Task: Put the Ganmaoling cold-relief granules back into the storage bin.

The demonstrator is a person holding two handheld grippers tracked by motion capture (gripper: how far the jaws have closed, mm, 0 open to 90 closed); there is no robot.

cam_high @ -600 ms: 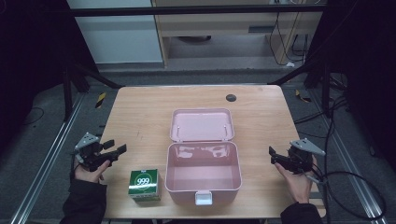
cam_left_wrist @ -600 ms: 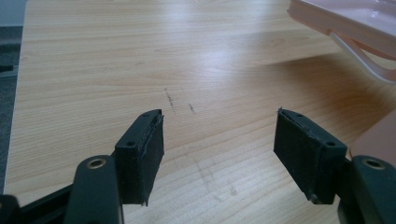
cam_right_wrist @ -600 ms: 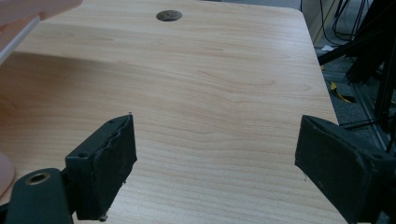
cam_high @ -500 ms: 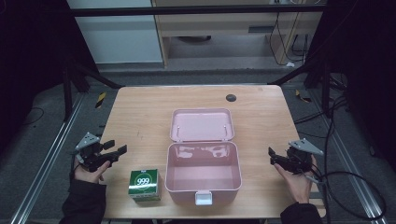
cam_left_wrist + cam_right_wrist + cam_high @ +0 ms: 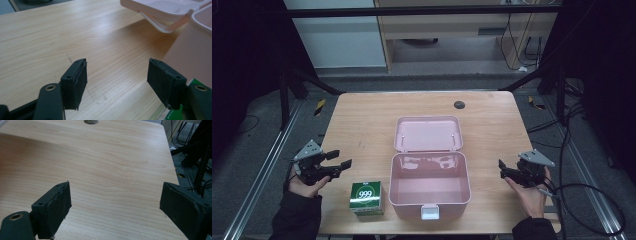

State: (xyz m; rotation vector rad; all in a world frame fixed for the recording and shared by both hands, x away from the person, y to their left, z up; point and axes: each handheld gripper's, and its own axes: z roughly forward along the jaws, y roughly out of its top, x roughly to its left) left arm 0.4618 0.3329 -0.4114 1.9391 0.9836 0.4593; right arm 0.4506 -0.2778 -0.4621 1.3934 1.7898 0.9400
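Hovering just above a wooden table (image 5: 362,125), left gripper (image 5: 340,159) held with jaws apart and nothing between them, only bare wood in the gap. Just past the right-hand jaw in the left gripper view, a corner of a small green box (image 5: 173,115) marked 999, and beyond that jaw the wall of an open pink case (image 5: 190,50), lid (image 5: 428,134) laid back flat. On the far side of the case, right gripper (image 5: 503,169) with jaws spread wide, empty, bare table ahead of them, well apart from the green box.
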